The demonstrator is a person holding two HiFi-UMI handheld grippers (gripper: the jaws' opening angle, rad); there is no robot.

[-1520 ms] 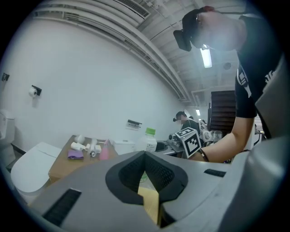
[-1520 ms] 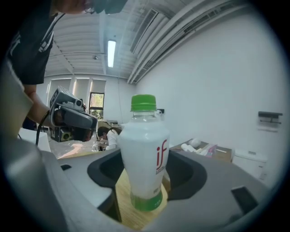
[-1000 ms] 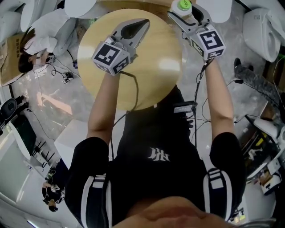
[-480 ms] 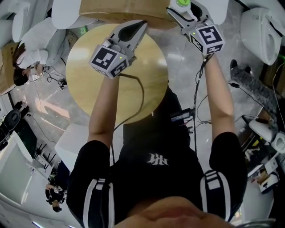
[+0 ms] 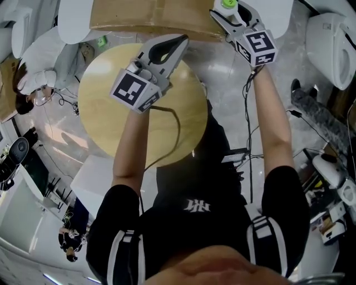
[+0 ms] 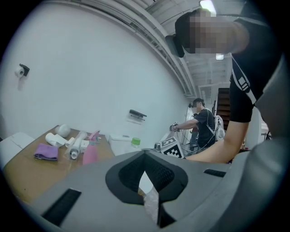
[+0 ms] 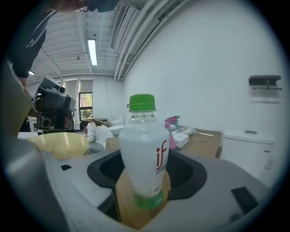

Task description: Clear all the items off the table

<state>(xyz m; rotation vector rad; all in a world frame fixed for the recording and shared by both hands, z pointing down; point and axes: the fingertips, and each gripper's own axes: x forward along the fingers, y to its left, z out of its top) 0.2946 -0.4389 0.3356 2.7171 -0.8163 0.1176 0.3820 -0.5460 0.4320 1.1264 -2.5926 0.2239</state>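
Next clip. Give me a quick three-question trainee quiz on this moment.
1. True or false: the left tool grips an item.
2. The bottle in the right tool has a cap that is: A red, B green, C blue.
3. Which gripper view shows the purple cloth?
Key: 1 false; 2 B; 3 left gripper view.

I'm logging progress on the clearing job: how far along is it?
Nearly done. The round wooden table shows no items. A pink spray bottle and purple cloth already sit on the brown surface beyond. In hand: the right gripper is shut on a green-capped bottle. The left gripper is shut, empty. Left: setting that bottle down.
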